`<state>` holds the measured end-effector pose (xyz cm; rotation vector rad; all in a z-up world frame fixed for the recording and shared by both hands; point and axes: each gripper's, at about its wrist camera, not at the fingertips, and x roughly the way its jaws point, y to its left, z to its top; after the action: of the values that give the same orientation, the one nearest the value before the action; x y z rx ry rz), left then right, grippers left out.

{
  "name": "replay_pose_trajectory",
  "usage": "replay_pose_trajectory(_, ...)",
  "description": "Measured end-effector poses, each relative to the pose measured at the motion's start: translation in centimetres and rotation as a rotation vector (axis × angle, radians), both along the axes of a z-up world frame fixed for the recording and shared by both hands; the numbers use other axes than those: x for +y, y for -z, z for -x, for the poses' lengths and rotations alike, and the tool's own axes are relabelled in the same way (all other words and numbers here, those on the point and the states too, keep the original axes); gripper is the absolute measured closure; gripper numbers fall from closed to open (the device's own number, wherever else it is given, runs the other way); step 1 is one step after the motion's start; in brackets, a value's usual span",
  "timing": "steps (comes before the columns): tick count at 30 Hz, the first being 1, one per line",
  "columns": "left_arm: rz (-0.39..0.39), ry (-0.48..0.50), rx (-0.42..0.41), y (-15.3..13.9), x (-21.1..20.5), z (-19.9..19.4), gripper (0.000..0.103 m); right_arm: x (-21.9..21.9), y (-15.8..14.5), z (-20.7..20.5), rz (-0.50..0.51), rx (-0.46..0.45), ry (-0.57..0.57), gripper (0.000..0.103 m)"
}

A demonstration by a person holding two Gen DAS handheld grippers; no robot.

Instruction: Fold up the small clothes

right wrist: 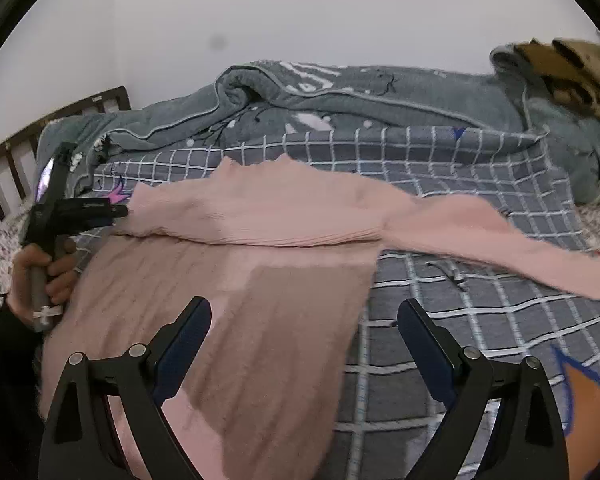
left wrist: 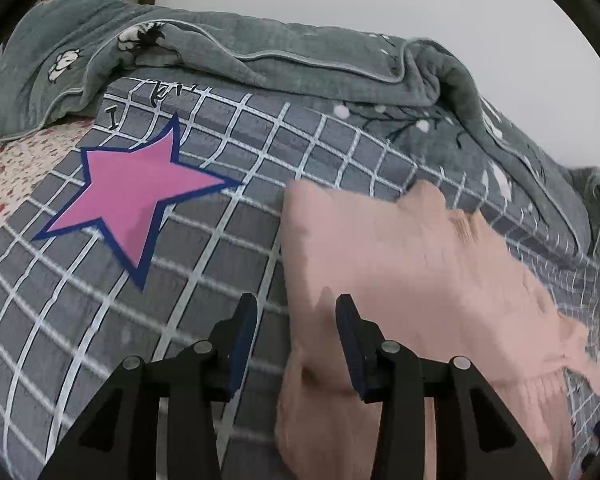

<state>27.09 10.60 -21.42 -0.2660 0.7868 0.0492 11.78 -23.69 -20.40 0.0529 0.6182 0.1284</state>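
The pink sweater (right wrist: 260, 240) lies across the checked bedspread (right wrist: 480, 320), long axis left to right, its unfolded sleeve stretching toward right of frame, nearer the wide-open right gripper (right wrist: 304, 332) than the empty, part-open left gripper (left wrist: 296, 320).

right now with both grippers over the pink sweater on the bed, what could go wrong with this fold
1. The left gripper is open at the pink sweater edge with nothing pinched; closing there may grab the checked bedsheet too.
2. One sleeve trails off sideways, so the fold may come out lopsided.
3. The right gripper straddles the sweater's side edge and may catch only one layer.
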Motion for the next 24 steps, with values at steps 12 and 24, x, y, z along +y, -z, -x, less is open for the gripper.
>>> replay_pose_trajectory(12, -0.097, 0.085, -0.106, -0.6, -2.1, 11.5, 0.016, -2.3, -1.2, 4.5, -0.043, -0.043, 0.033, 0.022)
replay_pose_trajectory(24, 0.009, 0.181, -0.089, 1.7, -0.3, 23.6, 0.027, -0.6, 3.0, 10.5, -0.023, 0.058, -0.016, 0.04)
